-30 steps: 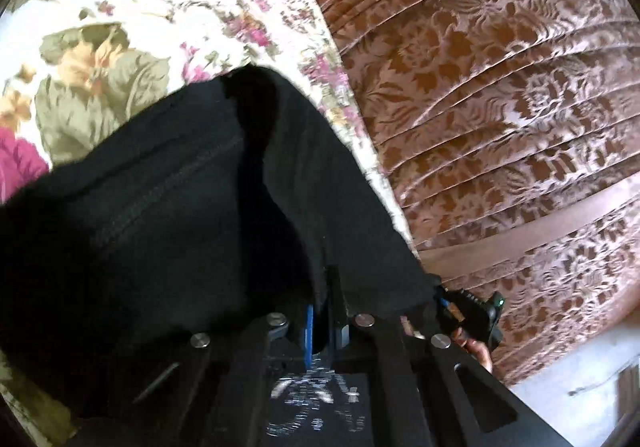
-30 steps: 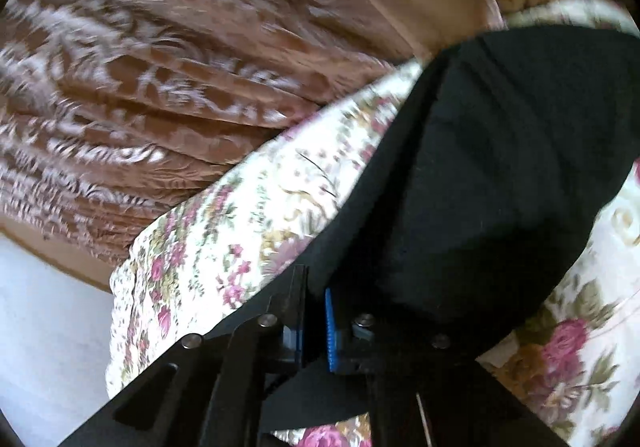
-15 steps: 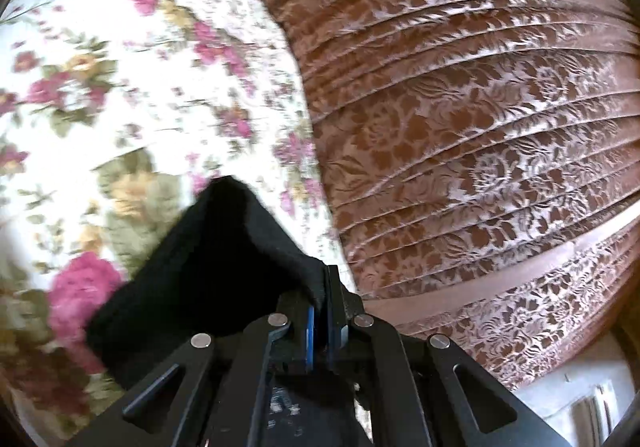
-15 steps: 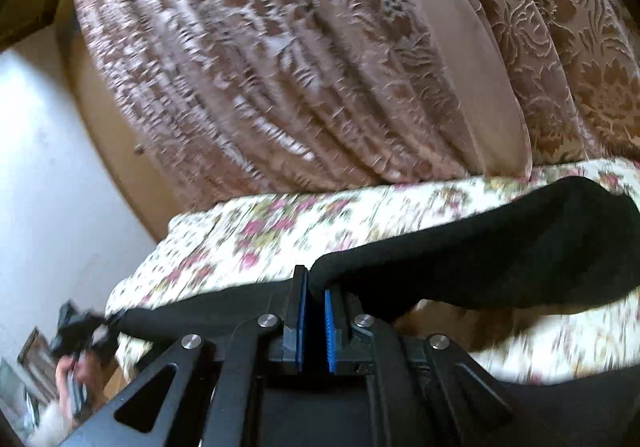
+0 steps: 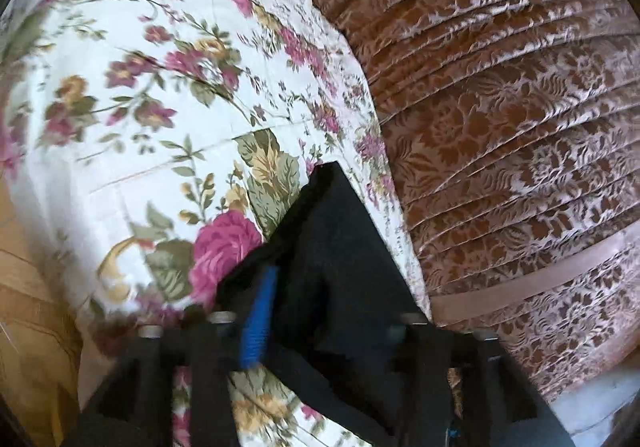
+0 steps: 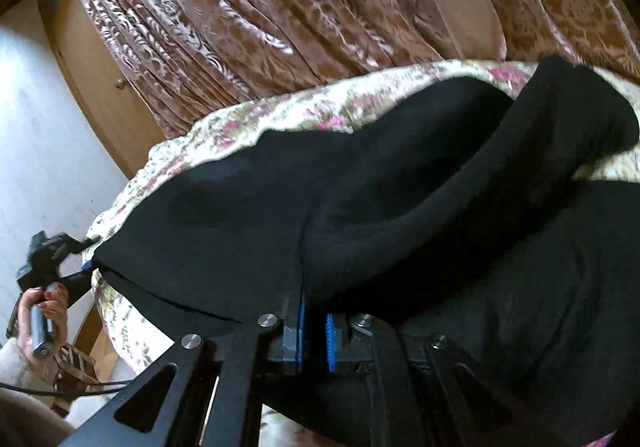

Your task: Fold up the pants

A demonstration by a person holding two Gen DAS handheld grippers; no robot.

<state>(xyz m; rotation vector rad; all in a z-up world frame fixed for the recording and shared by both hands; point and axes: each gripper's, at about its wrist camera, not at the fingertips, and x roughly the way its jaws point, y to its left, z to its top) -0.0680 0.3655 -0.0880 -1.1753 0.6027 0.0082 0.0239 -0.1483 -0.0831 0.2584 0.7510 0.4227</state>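
My left gripper [image 5: 332, 311]: jaws have just been opening and now stand apart. Blue pad [image 5: 258, 321] on the left finger is bare. A corner of the black pants [image 5: 340, 247] still sits between the fingers but neither pad presses on it, so it's released, not gripped. That corner points to the far side and lies on the floral bedspread [image 5: 160, 95], close to the bed's right edge. The brown patterned curtain [image 5: 520, 127] hangs just right of that edge.

My right gripper [image 6: 314, 343]: jaws nearly closed, blue pads almost touching, with a fold of the pants [image 6: 400, 215] pinched between them. Cloth rises from the pads and runs to the far right as a thick raised fold, ending in a rounded hump near the far edge of the bed.

The rest of the pants are spread flat across the bedspread [image 6: 224, 127] in the right wrist view, from the near right over to the left edge of the bed.

At that left edge the left gripper [image 6: 84, 263] is visible at the pants' corner, held by my left hand [image 6: 38, 311], in a pale sleeve [image 6: 12, 359]. Curtain [image 6: 280, 7] runs along the far side; a white wall [image 6: 36, 127] is on the left.
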